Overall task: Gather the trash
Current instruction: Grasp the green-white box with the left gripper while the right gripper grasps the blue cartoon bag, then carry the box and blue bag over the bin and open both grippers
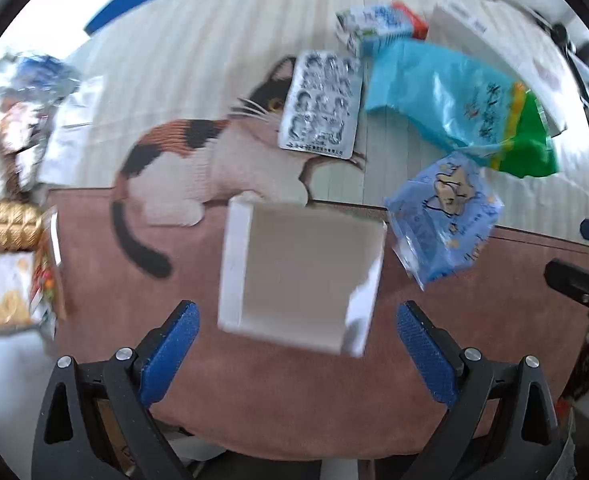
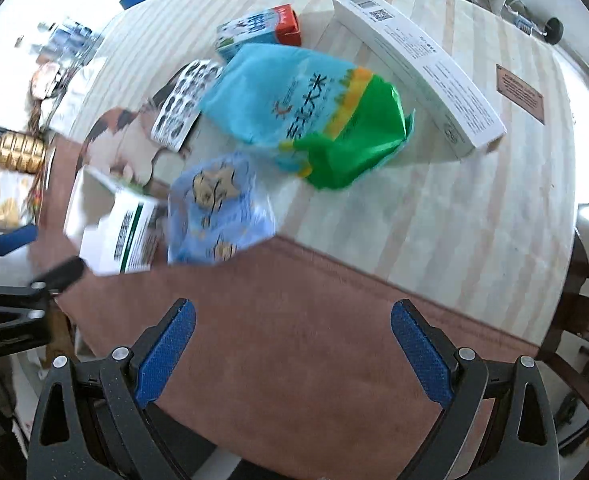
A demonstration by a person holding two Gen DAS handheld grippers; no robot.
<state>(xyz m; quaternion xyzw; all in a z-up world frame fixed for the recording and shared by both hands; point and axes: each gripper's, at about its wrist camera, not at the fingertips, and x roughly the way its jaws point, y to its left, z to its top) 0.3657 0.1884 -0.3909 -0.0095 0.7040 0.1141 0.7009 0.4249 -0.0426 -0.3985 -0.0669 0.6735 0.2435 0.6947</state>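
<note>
Step in hand is judged to be the approach to a first piece of trash: neither claw holds anything. The left gripper (image 1: 298,322) is seen with its blue pads spread wide and empty; the right gripper (image 2: 292,336) likewise stands apart and empty, over the brown band of the cloth (image 2: 294,320). The nearest item to the left gripper is the open white box (image 1: 300,276), lying on the cloth with its hollow side up, just ahead of the fingertips and roughly centred between them, though not yet between the pads. Both views are motion-blurred, so contact cannot be ruled out with certainty, but a gap appears to remain. Just right of the box lies the pale blue packet (image 1: 444,216); beyond it the teal-and-green bag (image 1: 466,108), the blister pack (image 1: 320,104) on the printed cat, and the carton (image 1: 378,26) are well apart from either claw. In the right view a long white box (image 2: 418,68) is noted past the bag. The next move is judged to call for advancing the left claw until one wall of the box sits between the pads, then closing; thin card may buckle under a hard squeeze. No bin is visible.
</note>
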